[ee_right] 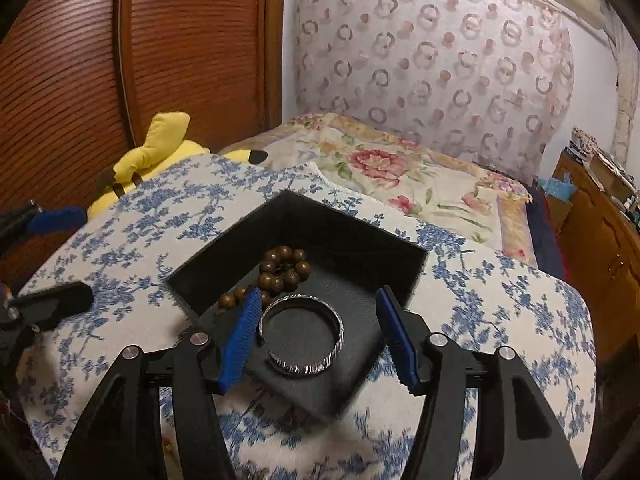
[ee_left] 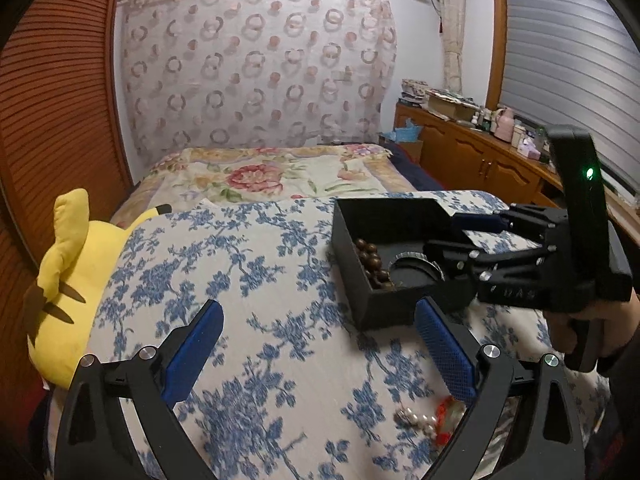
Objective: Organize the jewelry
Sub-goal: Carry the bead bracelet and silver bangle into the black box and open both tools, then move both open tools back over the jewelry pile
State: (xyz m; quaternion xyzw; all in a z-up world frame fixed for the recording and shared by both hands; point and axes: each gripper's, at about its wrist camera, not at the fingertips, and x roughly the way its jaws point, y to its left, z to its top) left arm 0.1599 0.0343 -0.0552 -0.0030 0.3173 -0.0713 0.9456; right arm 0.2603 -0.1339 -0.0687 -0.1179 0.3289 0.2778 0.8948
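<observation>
A black open box (ee_right: pixel 332 224) sits on a blue-floral cloth. Inside lie a brown wooden bead bracelet (ee_right: pixel 282 266) and a silver bangle (ee_right: pixel 302 336). My right gripper (ee_right: pixel 316 320) is open over the box, its blue pads on either side of the bangle and apart from it. In the left wrist view the box (ee_left: pixel 384 304) shows to the right with the beads (ee_left: pixel 370 258), the bangle (ee_left: pixel 416 266) and the right gripper (ee_left: pixel 460 236) reaching in. My left gripper (ee_left: pixel 316 328) is open and empty above the cloth. A pearl and red bead piece (ee_left: pixel 428 424) lies by its right finger.
A yellow plush toy (ee_left: pixel 68 284) lies at the left edge of the cloth by a wooden louvred door (ee_right: pixel 80 60). A floral bedspread (ee_left: pixel 260 176) lies behind. A wooden cabinet (ee_left: pixel 480 160) with clutter stands at the right.
</observation>
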